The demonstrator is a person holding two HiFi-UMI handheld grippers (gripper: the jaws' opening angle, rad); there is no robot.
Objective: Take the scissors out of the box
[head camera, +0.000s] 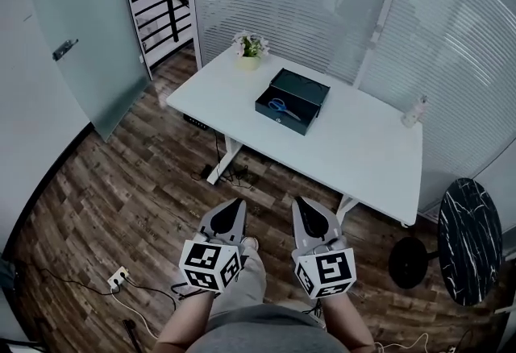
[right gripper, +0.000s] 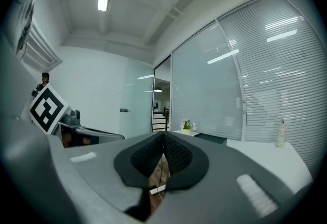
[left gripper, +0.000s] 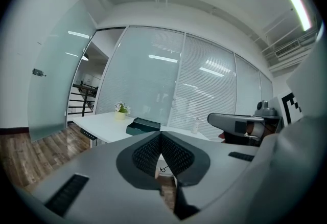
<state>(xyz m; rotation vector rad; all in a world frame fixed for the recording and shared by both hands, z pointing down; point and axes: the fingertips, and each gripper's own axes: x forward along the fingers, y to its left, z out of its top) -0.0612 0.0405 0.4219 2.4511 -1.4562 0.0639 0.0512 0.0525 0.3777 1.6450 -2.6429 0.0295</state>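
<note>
A dark green open box [head camera: 292,101] sits on the white table [head camera: 363,150] across the room, with blue-handled scissors [head camera: 283,107] lying inside it. In the left gripper view the box [left gripper: 143,126] shows small and far off; in the right gripper view the box [right gripper: 210,138] shows as a dark sliver. My left gripper [head camera: 233,205] and right gripper [head camera: 305,206] are held side by side near my body, well short of the table. Both are shut with nothing between their tips: left gripper [left gripper: 160,134], right gripper [right gripper: 163,135].
A small potted plant [head camera: 249,48] stands at the table's far left corner and a white bottle [head camera: 415,111] at its right end. A round black side table [head camera: 469,240] and a black stool base [head camera: 411,262] stand to the right. A power strip [head camera: 118,277] lies on the wood floor.
</note>
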